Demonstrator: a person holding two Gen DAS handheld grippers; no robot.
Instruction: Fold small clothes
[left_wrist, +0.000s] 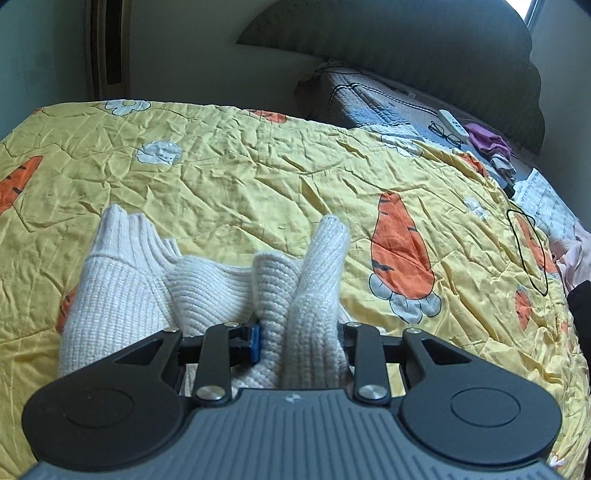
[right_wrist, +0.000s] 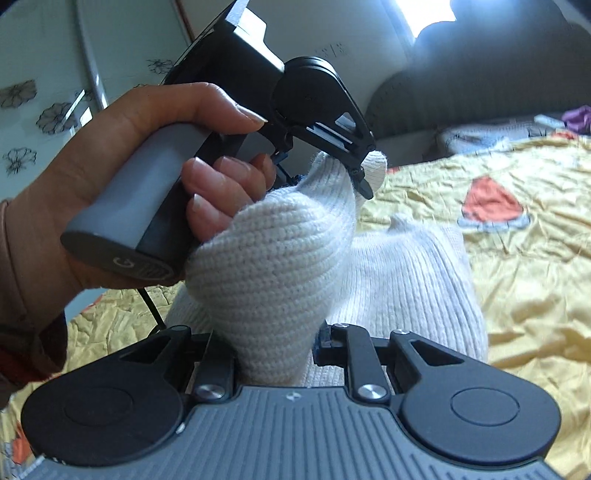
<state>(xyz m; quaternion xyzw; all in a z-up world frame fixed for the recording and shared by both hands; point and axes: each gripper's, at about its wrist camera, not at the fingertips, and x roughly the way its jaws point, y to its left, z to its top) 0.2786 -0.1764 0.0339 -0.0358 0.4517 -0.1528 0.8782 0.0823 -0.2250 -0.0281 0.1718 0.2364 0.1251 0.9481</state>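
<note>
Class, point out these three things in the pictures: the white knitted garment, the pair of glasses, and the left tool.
white knitted garment (left_wrist: 110, 291), left wrist view, on its ribbed sleeve.
pair of glasses (left_wrist: 446, 133), left wrist view, on the dark frame.
left tool (right_wrist: 364, 173), right wrist view, at its fingertips gripping the knit.

Fingertips buried in knit, both sides

The left gripper (left_wrist: 300, 341) and right gripper (right_wrist: 275, 343) each vanish into the white sweater (left_wrist: 207, 280), so their fingertips can't be seen; the small clutter (left_wrist: 484, 142) at the bed's far right corner is too tiny to identify.
</note>
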